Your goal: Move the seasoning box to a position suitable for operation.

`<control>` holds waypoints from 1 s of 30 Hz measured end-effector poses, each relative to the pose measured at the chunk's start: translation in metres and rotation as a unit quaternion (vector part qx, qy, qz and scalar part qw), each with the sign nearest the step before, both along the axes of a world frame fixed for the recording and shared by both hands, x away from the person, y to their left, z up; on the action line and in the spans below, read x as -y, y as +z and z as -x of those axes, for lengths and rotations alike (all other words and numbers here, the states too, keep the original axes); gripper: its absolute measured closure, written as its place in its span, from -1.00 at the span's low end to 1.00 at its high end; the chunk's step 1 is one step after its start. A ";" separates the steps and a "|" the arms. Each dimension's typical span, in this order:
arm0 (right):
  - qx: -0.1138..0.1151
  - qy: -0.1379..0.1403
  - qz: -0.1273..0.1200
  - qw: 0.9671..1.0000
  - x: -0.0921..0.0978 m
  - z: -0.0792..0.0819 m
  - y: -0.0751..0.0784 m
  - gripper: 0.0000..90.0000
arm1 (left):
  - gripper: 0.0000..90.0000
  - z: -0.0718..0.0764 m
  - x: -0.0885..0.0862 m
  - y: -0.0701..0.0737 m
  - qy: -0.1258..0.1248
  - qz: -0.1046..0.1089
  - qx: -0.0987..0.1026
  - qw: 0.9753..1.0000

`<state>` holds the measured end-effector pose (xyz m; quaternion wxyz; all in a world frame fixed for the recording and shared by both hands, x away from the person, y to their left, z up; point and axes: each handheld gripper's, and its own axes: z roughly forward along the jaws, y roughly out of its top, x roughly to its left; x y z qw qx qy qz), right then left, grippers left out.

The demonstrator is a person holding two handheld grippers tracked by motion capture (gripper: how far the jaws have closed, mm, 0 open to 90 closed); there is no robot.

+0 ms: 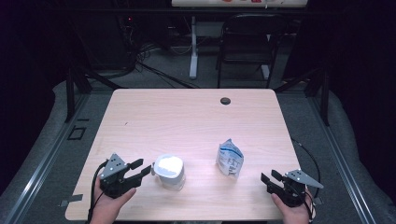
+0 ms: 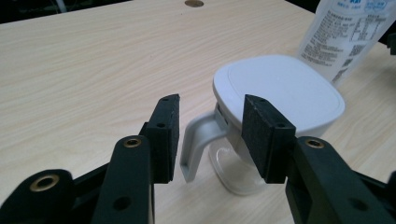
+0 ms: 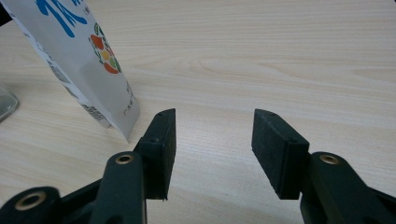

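Observation:
A clear jug with a white square lid [image 1: 169,170] [image 2: 279,88] stands near the table's front, its grey handle [image 2: 198,140] pointing left. My left gripper [image 1: 141,168] [image 2: 210,135] is open, with the handle between its jaws and untouched by either. A white printed pouch [image 1: 229,157] [image 2: 348,32] [image 3: 70,51] stands upright to the right of the jug. My right gripper [image 1: 270,178] [image 3: 212,149] is open and empty at the front right, a short way right of the pouch.
The pale wooden table [image 1: 187,121] has a round cable hole [image 1: 225,101] near its far edge. A black chair [image 1: 247,42] and a white desk leg [image 1: 193,46] stand beyond the table. Cables trail from both grippers.

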<state>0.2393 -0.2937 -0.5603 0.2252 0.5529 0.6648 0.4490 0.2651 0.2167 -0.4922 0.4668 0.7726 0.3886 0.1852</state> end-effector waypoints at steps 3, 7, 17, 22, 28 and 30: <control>-0.001 -0.001 0.002 1.000 0.001 0.000 0.000 0.11 | 0.23 -0.008 0.002 0.004 -0.002 -0.002 -0.008 1.000; 0.001 0.000 0.002 1.000 0.001 0.000 0.000 0.11 | 0.29 -0.015 0.006 0.006 -0.005 -0.011 -0.011 1.000; 0.000 -0.001 0.001 1.000 0.001 0.000 0.001 0.11 | 0.42 -0.024 0.019 0.006 -0.011 -0.030 -0.018 0.999; 0.003 0.001 0.000 1.000 0.002 0.001 0.002 0.11 | 0.44 -0.028 0.020 0.004 -0.011 -0.037 -0.021 0.999; 0.005 0.004 0.004 1.000 0.000 0.002 0.004 0.11 | 0.53 -0.029 0.021 0.004 -0.012 -0.040 -0.017 0.999; 0.010 0.006 0.004 1.000 -0.002 0.002 0.006 0.11 | 0.55 -0.029 0.022 0.004 -0.014 -0.040 -0.016 0.999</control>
